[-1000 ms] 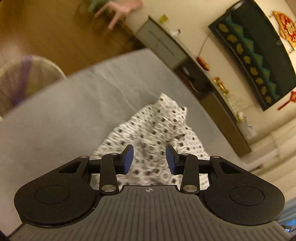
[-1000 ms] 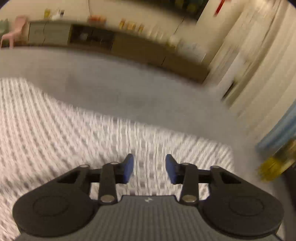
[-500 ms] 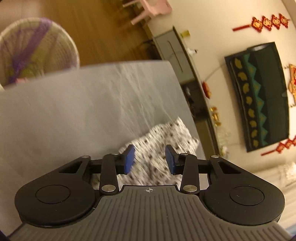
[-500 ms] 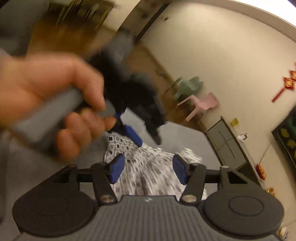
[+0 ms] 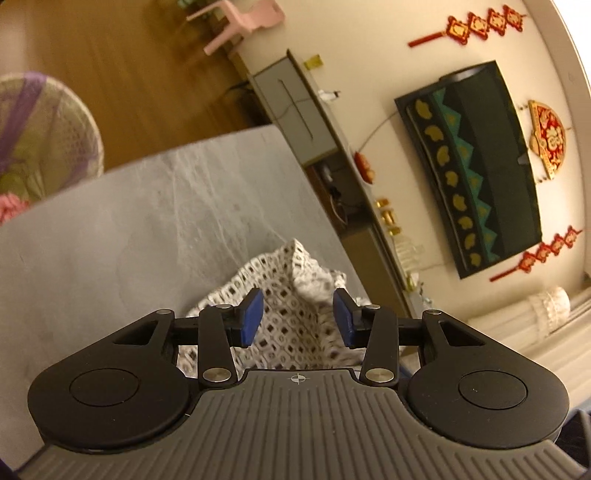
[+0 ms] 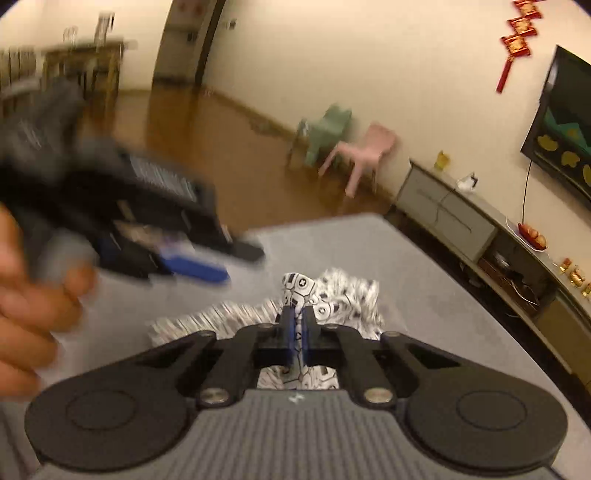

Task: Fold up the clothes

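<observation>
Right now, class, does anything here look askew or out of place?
The patterned garment lies bunched in a crumpled heap on the grey surface, not spread flat. The right tongs pinch a raised fold; the left tongs hang open above it.

No readable words, brand names or numbers anywhere in either view. Only marks: a small white crosshair symbol [image 5: 296,378] printed at the front edge of the ribbed grey body of the left hand-held gripper [image 5: 297,319], and a small white angular logo [image 6: 294,398] at the same spot on the right hand-held gripper [image 6: 296,324], too small to make out. Gold characters on the red hanging wall ornaments [image 5: 484,23] and on the red fan-shaped decoration [image 5: 547,139], too small and blurred to read. A pale label patch [image 6: 159,176] on the blurred black gripper body seen from the right wrist, illegible.
</observation>
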A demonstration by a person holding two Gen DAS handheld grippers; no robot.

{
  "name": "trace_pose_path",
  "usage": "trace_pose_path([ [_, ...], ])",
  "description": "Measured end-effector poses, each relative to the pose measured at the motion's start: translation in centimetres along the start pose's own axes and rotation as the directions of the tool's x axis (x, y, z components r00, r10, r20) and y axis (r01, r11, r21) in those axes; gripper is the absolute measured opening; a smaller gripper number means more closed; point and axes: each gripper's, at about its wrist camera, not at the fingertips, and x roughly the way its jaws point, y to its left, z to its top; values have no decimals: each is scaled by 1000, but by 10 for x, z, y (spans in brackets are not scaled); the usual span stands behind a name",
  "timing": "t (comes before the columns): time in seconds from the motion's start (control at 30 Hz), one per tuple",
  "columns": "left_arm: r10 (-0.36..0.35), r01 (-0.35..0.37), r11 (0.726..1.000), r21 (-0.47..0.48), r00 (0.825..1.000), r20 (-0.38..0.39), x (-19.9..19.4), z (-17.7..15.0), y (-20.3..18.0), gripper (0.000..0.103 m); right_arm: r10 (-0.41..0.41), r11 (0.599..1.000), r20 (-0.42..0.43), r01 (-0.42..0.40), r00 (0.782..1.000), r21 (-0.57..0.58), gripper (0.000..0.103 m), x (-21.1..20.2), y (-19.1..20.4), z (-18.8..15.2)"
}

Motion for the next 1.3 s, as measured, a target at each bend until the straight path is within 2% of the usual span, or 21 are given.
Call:
trace_pose_path([
  [0.17, -68, 61, 990, -124, 996, -51, 5, -9, 19, 35, 73, 995, 2, -73, 997, -61, 4, -35, 1, -19],
  [0.23, -91, 83, 990, -115, 993, -71, 1, -18, 18, 41, 101, 990, -18, -102, 995, -92, 4, -35, 11, -24],
  [0.37, -91, 89, 996, -20, 990, -110, -5, -29, 6, 53, 147, 977, -65, -155, 987, -147, 4, -30, 26, -31],
  [0.4, -67, 68, 998, 1, 991, -120, -3, -31, 5, 50, 164, 973, -73, -173, 984, -149, 4, -30, 28, -32],
  [0.47, -4, 7, 1000, 21, 991, -137, 5, -37, 7, 25, 215, 964, -87, -226, 973, -140, 10, -38, 18, -29],
  [0.5, 32, -28, 999, 29, 990, -137, 8, -40, 9, 4, 243, 958, -95, -254, 965, -133, 14, -43, 10, -27],
  [0.53, 67, -62, 997, 36, 988, -136, 11, -42, 11, 0, 270, 951, -102, -282, 957, -126, 19, -48, 3, -25],
  [0.6, 103, -99, 994, 36, 988, -116, 10, -44, 11, 0, 320, 940, -101, -329, 942, -91, 20, -60, -16, -17],
  [0.67, 110, -106, 994, 39, 988, -104, 9, -47, 7, 0, 342, 940, -42, -341, 939, 13, 20, -78, -49, 0],
  [0.7, 106, -101, 994, 47, 989, -104, 10, -48, 4, 0, 324, 944, -15, -322, 946, 69, 20, -80, -62, 9],
  [0.77, 99, -92, 993, 70, 989, -106, 12, -51, -2, 0, 240, 959, -17, -234, 971, 158, 37, -66, -85, 29],
  [0.83, 98, -87, 991, 100, 989, -114, 15, -55, -8, 0, 155, 974, -126, -130, 980, 184, 38, -22, -94, 44],
  [0.9, 110, -94, 988, 125, 986, -126, 18, -60, -10, 0, 133, 973, -235, -83, 963, 214, 38, 23, -98, 51],
  [1.0, 138, -120, 983, 136, 981, -139, 22, -64, -5, 0, 169, 966, -366, -81, 915, 246, 37, 80, -102, 50],
  [1.03, 148, -130, 984, 125, 979, -144, 24, -64, -1, 0, 148, 974, -415, -59, 898, 218, 30, 94, -102, 47],
  [1.07, 154, -139, 984, 107, 977, -149, 25, -63, 5, 0, 126, 981, -455, -43, 881, 187, 10, 104, -101, 44],
  [1.1, 150, -138, 987, 86, 976, -156, 26, -60, 11, 0, 112, 987, -478, -39, 871, 159, 7, 109, -98, 42],
  [1.13, 137, -128, 990, 64, 977, -164, 27, -58, 16, 0, 102, 989, -480, -38, 872, 140, 6, 108, -95, 43],
  [1.23, 120, -115, 993, 41, 978, -169, 28, -55, 21, 0, 132, 981, -312, -80, 941, 175, 3, 74, -91, 68],
  [1.27, 117, -112, 993, 39, 979, -168, 29, -54, 22, 0, 160, 978, -252, -118, 954, 174, 3, 65, -88, 73],
  [1.3, 117, -112, 993, 38, 979, -169, 30, -53, 23, 0, 133, 986, -254, -102, 958, 132, 3, 66, -82, 73],
])
